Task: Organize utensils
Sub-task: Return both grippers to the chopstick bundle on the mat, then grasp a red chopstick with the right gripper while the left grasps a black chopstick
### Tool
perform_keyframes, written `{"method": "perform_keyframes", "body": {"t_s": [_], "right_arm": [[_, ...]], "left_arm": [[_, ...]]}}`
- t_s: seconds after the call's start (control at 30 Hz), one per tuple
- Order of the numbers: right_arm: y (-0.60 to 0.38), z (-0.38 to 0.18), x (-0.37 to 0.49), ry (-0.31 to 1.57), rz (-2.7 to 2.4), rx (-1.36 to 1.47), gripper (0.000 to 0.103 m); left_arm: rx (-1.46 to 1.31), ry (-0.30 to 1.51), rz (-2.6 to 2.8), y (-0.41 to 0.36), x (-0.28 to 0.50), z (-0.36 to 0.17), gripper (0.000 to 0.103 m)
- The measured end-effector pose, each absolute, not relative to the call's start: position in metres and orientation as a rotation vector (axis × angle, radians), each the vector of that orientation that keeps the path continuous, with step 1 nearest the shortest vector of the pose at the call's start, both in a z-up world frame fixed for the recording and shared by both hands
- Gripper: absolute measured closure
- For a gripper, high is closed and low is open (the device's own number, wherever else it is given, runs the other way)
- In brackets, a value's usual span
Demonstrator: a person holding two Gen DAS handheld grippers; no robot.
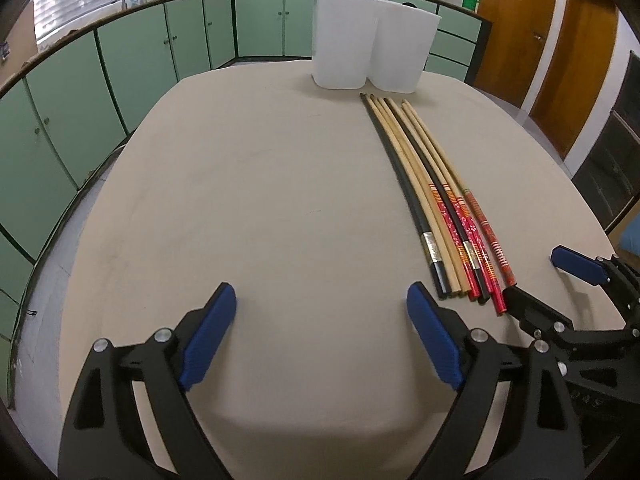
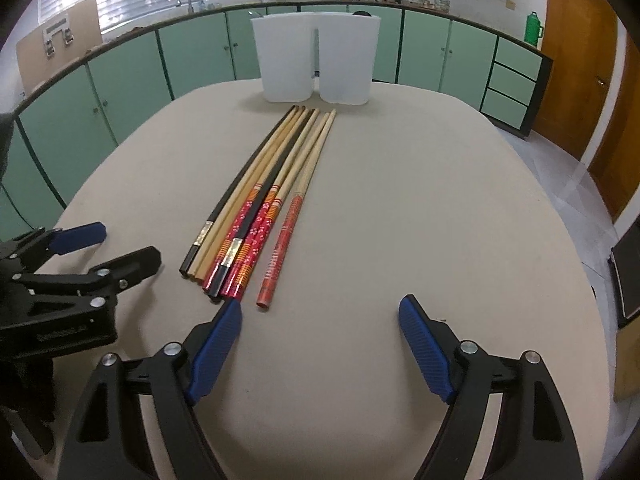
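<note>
The left gripper and the right gripper are both hovering low over the beige worktop with their jaws spread wide and nothing between them. The chopsticks are lying together in a bundle on the worktop between the two grippers, nearer the right one. Their thin ends are pointing toward two white containers standing side by side at the far edge.
</note>
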State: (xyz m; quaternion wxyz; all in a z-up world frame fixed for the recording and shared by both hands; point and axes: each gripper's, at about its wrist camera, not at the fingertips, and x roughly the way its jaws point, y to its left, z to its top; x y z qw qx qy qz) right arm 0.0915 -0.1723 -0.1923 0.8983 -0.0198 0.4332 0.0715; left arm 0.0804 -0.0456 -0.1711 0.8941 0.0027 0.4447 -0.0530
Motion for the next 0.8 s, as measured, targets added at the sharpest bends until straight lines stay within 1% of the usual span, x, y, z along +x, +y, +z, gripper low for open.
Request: {"method": "perform_keyframes", "body": {"t_s": [0.07,0.17,0.23,0.27,0.33,0.37,0.4,0.53,0.7,0.8], "right_arm": [[-0.171,-0.192,0.096,0.896,0.145,-0.044,0.030],[-0.166,-0.192,0.097,0.890,0.163,-0.060,0.042],[-0.162,-0.191,0.097,0.881,0.187,-0.068,0.063],[-0.160,-0.191,0.096,0.878,0.206,-0.074,0.068],[-0.157,-0.191,0.096,0.876,0.240,-0.075,0.089],[-0.157,-0.191,0.096,0.877,0.251,-0.072,0.092],[-0.157,-0.191,0.097,0.877,0.250,-0.066,0.094],[-0.172,-0.191,0.099,0.881,0.228,0.001,0.096],[-0.181,-0.191,0.099,0.879,0.215,0.012,0.096],[-0.181,-0.191,0.098,0.878,0.216,0.009,0.096]], "left_arm": [[0.009,0.923,-0.112,-0.046,0.080,-0.171,0.017],[0.006,0.923,-0.119,-0.048,0.081,-0.171,0.017],[-0.002,0.922,-0.129,-0.049,0.081,-0.170,0.017],[-0.003,0.922,-0.134,-0.051,0.082,-0.170,0.017],[0.001,0.922,-0.144,-0.054,0.083,-0.170,0.017],[0.002,0.922,-0.148,-0.056,0.084,-0.170,0.017],[0.002,0.922,-0.153,-0.058,0.084,-0.170,0.017],[-0.005,0.922,-0.175,-0.064,0.085,-0.170,0.017],[0.026,0.916,-0.174,-0.070,0.089,-0.172,0.017],[0.020,0.920,-0.169,-0.068,0.091,-0.174,0.015]]}}
